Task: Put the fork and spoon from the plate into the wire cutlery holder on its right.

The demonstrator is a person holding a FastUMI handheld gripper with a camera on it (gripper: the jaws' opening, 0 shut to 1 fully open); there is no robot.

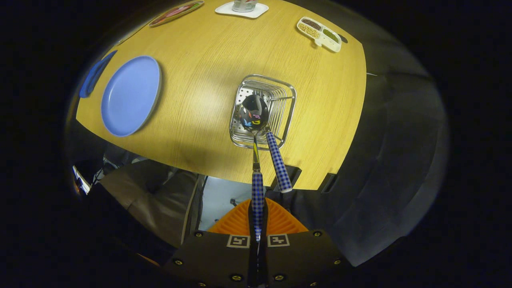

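Gripper view, looking down over the wooden bench: the jaws of the gripper are closed on the checked handle of the spoon, both fingers pressing it between them. The spoon's polished bowl hangs ahead of the fingers, directly over the wire cutlery holder, which stands on the bench near its front edge. A second checked handle, that of the fork, rises tilted out of the holder just beside the spoon's shaft; its head is hidden behind the spoon's bowl. Whether the spoon's bowl touches the holder's perforated floor cannot be told. The blue plate lies well apart from the holder, on the other side of the bench, with a darker blue item partly showing beyond it. At the far end of the bench stand a divided snack tray, a white square dish bearing a glass, and a patterned oval plate.
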